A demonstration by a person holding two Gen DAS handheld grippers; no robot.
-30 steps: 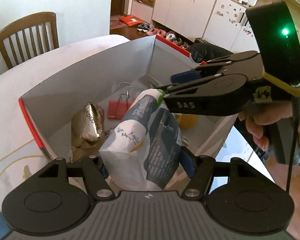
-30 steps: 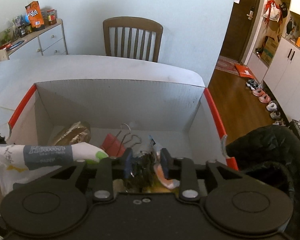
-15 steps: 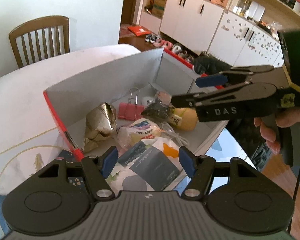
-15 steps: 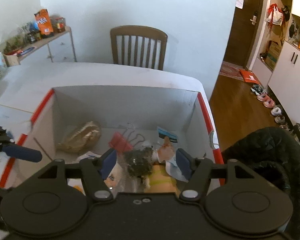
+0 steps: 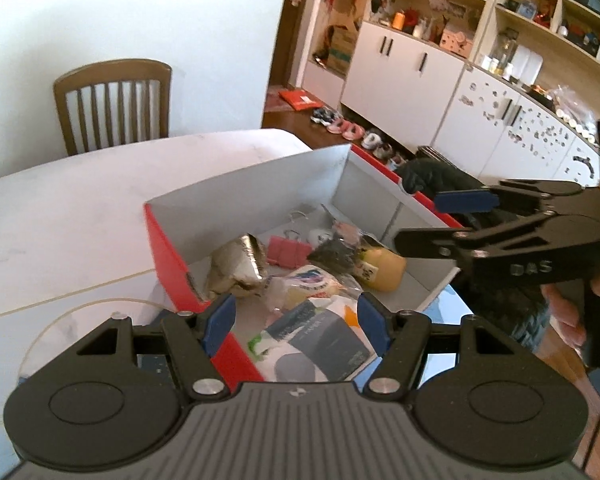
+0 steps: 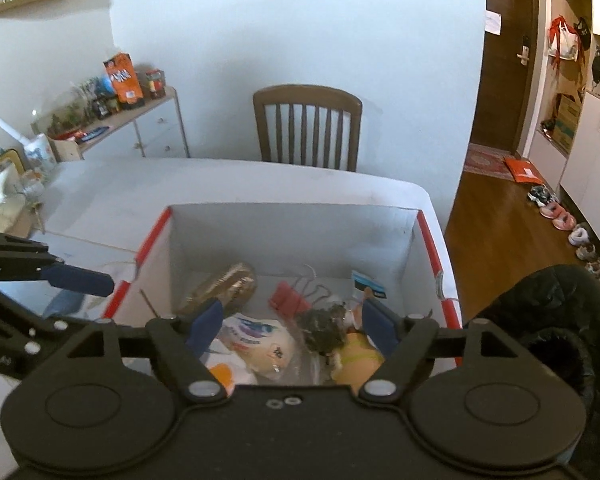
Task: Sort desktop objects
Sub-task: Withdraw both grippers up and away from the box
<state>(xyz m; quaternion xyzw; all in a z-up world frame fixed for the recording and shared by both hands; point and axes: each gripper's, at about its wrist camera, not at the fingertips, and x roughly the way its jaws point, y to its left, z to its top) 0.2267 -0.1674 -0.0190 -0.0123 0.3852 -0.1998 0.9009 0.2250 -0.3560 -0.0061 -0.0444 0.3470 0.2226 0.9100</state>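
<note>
A white cardboard box with a red rim (image 5: 168, 256) (image 6: 430, 240) stands on the white table. Inside lie a gold foil packet (image 5: 240, 268), a pink binder clip (image 5: 286, 250), a dark bag (image 6: 324, 326), a yellow packet (image 5: 380, 272) and a white tissue pack (image 5: 316, 344). My left gripper (image 5: 296, 320) hovers open above the box's near corner, over the tissue pack, touching nothing. My right gripper (image 6: 292, 324) hangs above the box with its jaws opening and nothing held between them; the left wrist view shows it at the right (image 5: 432, 220).
A wooden chair (image 6: 308, 128) stands behind the table. A black jacket (image 6: 560, 320) lies right of the box. A low cabinet (image 6: 140, 128) with clutter stands at the far left. Several shoes (image 5: 344, 128) line the wooden floor by the white cupboards.
The left gripper let the tissue pack drop into the box; the right let go of the dark bag and spread its jaws. Both grippers rose and drew back from the box.
</note>
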